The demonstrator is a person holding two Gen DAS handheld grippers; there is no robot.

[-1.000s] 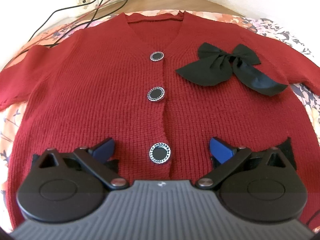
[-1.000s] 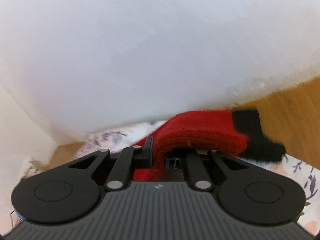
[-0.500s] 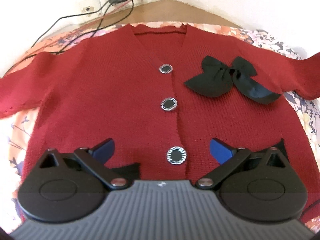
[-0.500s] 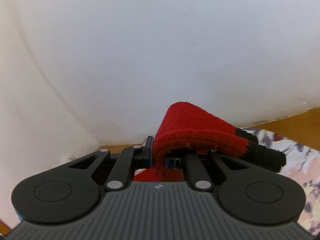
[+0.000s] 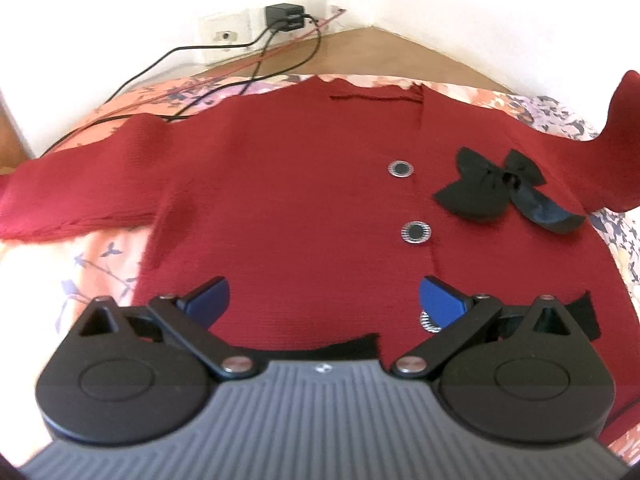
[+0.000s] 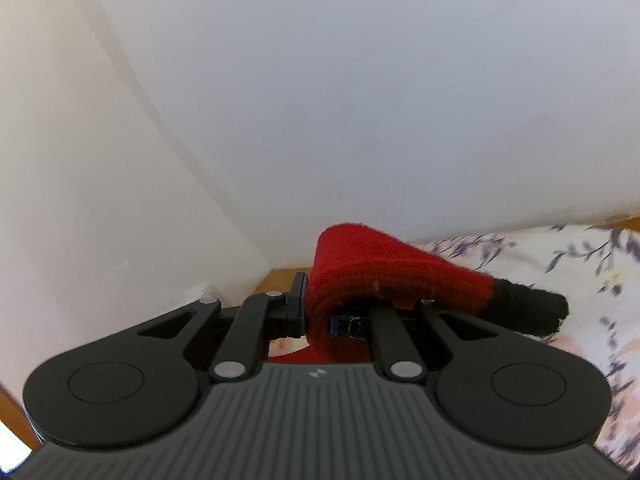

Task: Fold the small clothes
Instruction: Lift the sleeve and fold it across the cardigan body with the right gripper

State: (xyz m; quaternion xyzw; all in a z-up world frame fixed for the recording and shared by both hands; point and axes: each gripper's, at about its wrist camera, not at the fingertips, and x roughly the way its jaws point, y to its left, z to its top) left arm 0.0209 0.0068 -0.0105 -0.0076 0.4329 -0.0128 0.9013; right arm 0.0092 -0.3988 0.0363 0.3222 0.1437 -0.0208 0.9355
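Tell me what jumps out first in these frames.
A red cardigan spread face up on a floral sheet fills the left view, a black bow on its chest beside the silver buttons. The left gripper hangs open over the hem. The right gripper is shut on a black-cuffed sleeve, raised against the white wall.

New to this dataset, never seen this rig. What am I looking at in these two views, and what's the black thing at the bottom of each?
No robot arm here: a person holds a two-finger gripper in each hand, and each gripper carries a fisheye camera looking forward along its fingers. The black shape at the bottom is the gripper itself.

The left view shows the left gripper, open, over a red cardigan spread flat on a floral sheet. The cardigan has round buttons and a black bow.

The right view shows the right gripper shut on the sleeve, red with a black cuff, lifted up against a white wall.
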